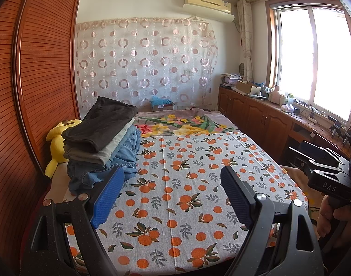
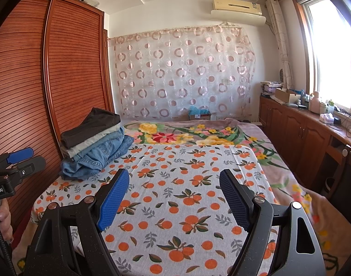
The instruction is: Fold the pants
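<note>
A pile of pants [image 1: 101,142] lies at the left side of the bed on the orange-print sheet [image 1: 187,184]: a dark pair on top, a grey-green pair under it, blue jeans at the bottom. The pile also shows in the right wrist view [image 2: 94,145]. My left gripper [image 1: 173,174] is open and empty, held above the sheet just right of the pile. My right gripper [image 2: 174,179] is open and empty above the sheet [image 2: 187,195], the pile ahead to its left. Each gripper shows at the edge of the other's view.
A wooden slatted wardrobe [image 1: 32,80] stands close along the left of the bed. A yellow plush toy [image 1: 58,142] lies between it and the pile. A floral blanket [image 1: 180,124] covers the far bed. Wooden cabinets [image 1: 262,119] with clutter run under the window at right.
</note>
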